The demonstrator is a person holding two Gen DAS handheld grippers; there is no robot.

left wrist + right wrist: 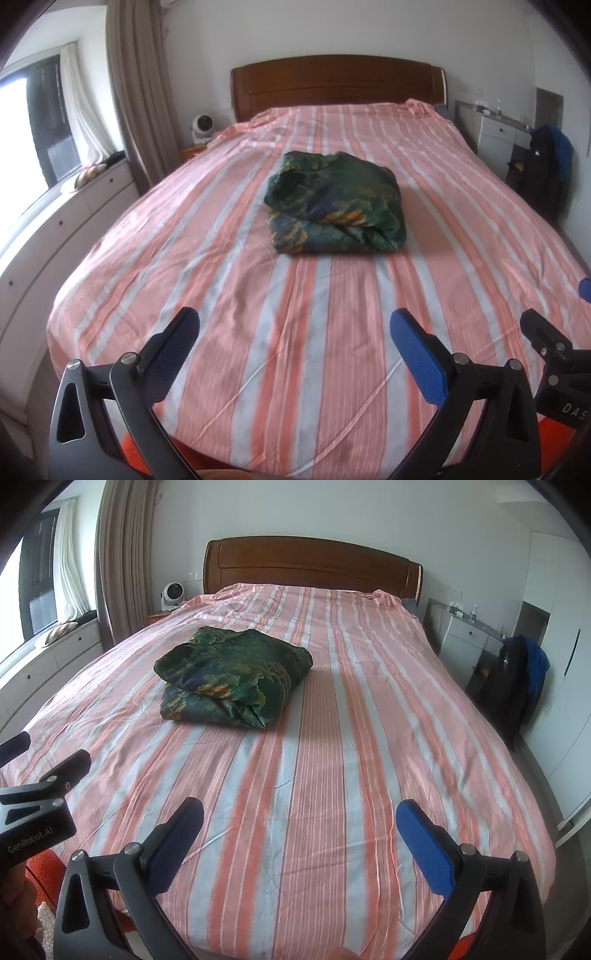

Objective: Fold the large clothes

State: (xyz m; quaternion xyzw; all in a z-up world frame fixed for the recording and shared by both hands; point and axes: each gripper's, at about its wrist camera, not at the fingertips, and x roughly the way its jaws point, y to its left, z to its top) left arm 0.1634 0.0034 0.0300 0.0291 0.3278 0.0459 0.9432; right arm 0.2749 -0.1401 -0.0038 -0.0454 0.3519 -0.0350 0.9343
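The dark green patterned cloth bundle sits folded mid-bed on the pink-and-white striped sheet; left gripper and right gripper hang released, well short of it, likely finished.

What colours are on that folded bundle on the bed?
Dark green with blue and orange-yellow patches; the bundle shows best in the left wrist view.

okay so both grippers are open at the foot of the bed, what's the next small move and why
Probably reach both forward toward the green patterned garment. It lies bundled mid-bed on the striped sheet, and the left gripper and right gripper hang open, empty and well short of it.
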